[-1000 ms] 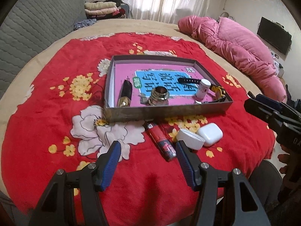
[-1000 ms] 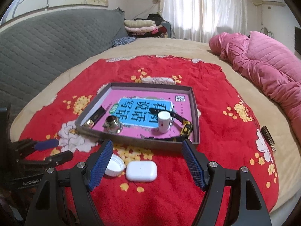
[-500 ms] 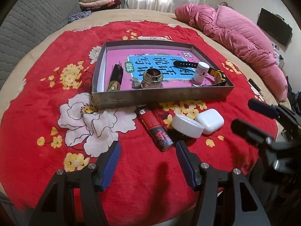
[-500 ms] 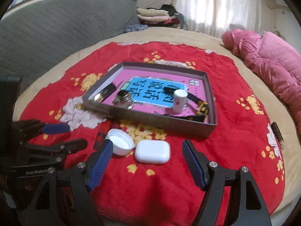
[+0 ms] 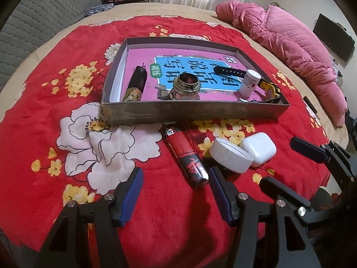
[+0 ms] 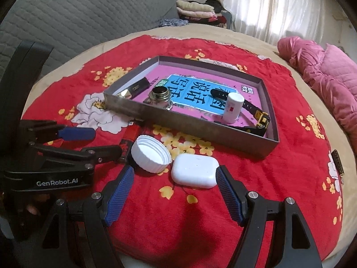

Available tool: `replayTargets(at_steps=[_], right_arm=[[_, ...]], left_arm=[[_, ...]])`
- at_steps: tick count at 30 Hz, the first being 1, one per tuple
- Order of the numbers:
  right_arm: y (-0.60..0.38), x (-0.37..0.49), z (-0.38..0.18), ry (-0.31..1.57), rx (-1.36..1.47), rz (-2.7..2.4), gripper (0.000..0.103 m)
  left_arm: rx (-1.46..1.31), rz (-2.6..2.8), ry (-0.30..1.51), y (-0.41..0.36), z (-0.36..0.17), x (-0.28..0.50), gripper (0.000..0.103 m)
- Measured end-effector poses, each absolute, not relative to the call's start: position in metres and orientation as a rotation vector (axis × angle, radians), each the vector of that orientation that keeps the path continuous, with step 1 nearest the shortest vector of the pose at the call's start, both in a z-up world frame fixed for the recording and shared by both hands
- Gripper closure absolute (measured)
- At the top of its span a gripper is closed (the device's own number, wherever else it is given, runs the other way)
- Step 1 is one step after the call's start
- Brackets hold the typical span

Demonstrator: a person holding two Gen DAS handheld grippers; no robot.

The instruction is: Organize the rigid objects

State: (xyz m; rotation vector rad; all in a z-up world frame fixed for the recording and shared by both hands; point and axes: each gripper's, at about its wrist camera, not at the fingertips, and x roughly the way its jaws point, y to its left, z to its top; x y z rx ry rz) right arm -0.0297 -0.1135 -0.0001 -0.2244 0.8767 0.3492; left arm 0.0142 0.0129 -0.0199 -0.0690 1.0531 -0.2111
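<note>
A grey box (image 5: 194, 111) (image 6: 189, 125) on the red floral blanket holds a dark lipstick case (image 5: 136, 84), a glass jar (image 5: 186, 87), a white bottle (image 5: 250, 82) and a watch (image 5: 232, 71). In front of it lie a red lighter (image 5: 186, 156), a white lid (image 5: 229, 154) (image 6: 150, 153) and a white earbud case (image 5: 258, 148) (image 6: 195, 170). My left gripper (image 5: 174, 192) is open just short of the lighter. My right gripper (image 6: 175, 189) is open, its fingers either side of the earbud case's near end.
A pink quilt (image 5: 290, 38) lies at the far right of the bed. A grey padded headboard (image 6: 78, 15) stands at the left, folded clothes (image 6: 196, 11) behind. A small dark object (image 6: 337, 158) lies at the blanket's right edge.
Both grippers have moved forward and down toward the loose items in front of the box. The right gripper now has the earbud case between its fingers. Objects have not moved.
</note>
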Motion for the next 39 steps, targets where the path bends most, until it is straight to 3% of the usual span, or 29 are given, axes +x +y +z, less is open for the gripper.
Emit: replayTargets(at_steps=[39], right_arm=[[-0.081, -0.011, -0.029, 0.807, -0.404, 0.363, 0.026]], left_arm=[[-0.087, -0.106, 1.114, 0.028, -0.041, 0.045, 0.042]])
